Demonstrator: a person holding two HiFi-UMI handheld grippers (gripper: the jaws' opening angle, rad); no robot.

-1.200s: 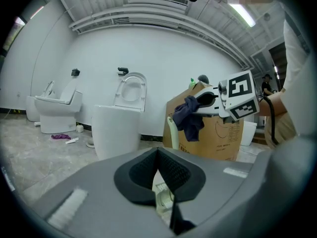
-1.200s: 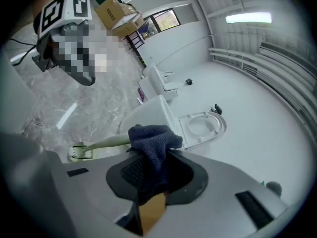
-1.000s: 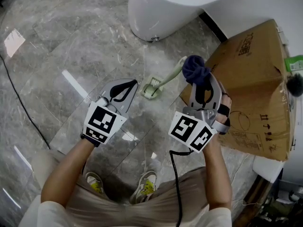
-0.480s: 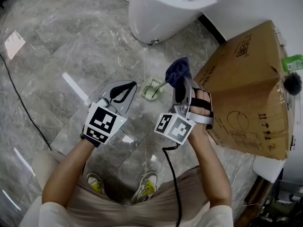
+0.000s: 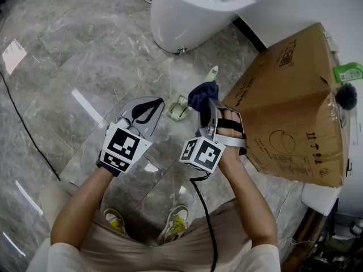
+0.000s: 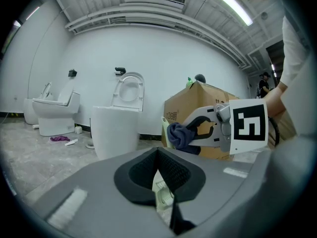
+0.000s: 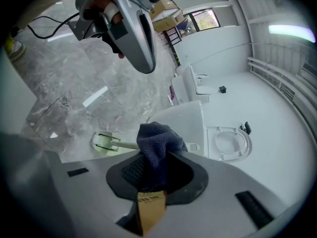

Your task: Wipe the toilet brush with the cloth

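Observation:
The pale green toilet brush (image 5: 179,109) lies on the marble floor, its handle (image 5: 212,72) running toward the toilet. My right gripper (image 5: 206,103) is shut on a bunched dark blue cloth (image 5: 202,94), which hangs just over the brush handle beside the head. In the right gripper view the cloth (image 7: 156,147) fills the jaws, with the brush head (image 7: 103,142) to its left below. My left gripper (image 5: 156,102) is shut with nothing in it, a little left of the brush head. The left gripper view shows the right gripper (image 6: 184,136) and cloth (image 6: 179,135) ahead.
A white toilet (image 5: 187,13) stands on the floor beyond the brush. A large cardboard box (image 5: 289,95) sits close on the right. A black cable (image 5: 22,118) runs along the floor at left. The person's shoes (image 5: 173,222) are below the grippers.
My right gripper has come down and to the left with the cloth, from beside the box to just over the brush handle. The left gripper has stayed where it was.

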